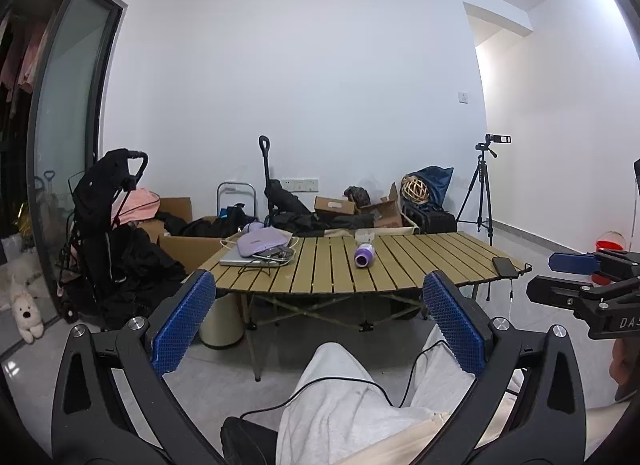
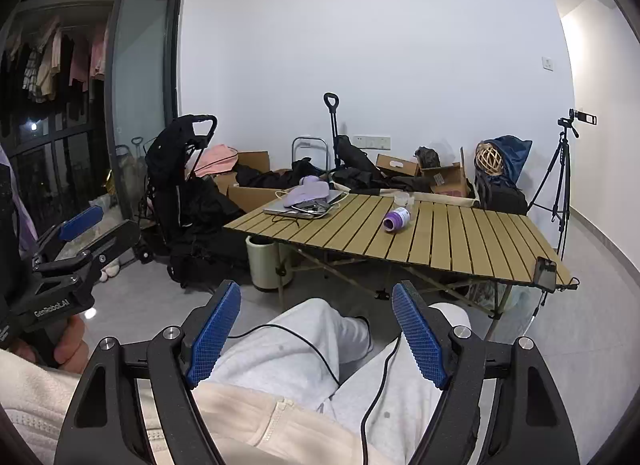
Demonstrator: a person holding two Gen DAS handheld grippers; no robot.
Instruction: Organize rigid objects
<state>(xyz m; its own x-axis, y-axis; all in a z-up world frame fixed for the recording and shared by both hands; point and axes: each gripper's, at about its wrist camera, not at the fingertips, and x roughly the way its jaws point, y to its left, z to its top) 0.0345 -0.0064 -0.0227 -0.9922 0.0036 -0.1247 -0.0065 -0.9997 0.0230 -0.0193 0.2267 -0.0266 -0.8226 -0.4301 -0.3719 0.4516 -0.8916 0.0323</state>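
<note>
A purple and white bottle [image 1: 365, 255] lies on its side on the slatted wooden table [image 1: 420, 261]; it also shows in the right wrist view [image 2: 396, 219]. A clear cup [image 1: 365, 235] stands behind it. A lilac pouch [image 1: 262, 243] rests on a laptop [image 1: 244, 259] with cables at the table's left end. A black phone [image 1: 505, 266] lies at the right edge. My left gripper [image 1: 318, 305] is open and empty, held well short of the table above my lap. My right gripper [image 2: 316, 321] is open and empty, also above my lap.
A black stroller [image 1: 108, 225], cardboard boxes [image 1: 188, 245], dark bags and a folded cart stand behind the table. A cream bin [image 1: 220, 321] sits under its left end. A tripod with a camera [image 1: 482, 185] stands at the right. A cable runs over my legs.
</note>
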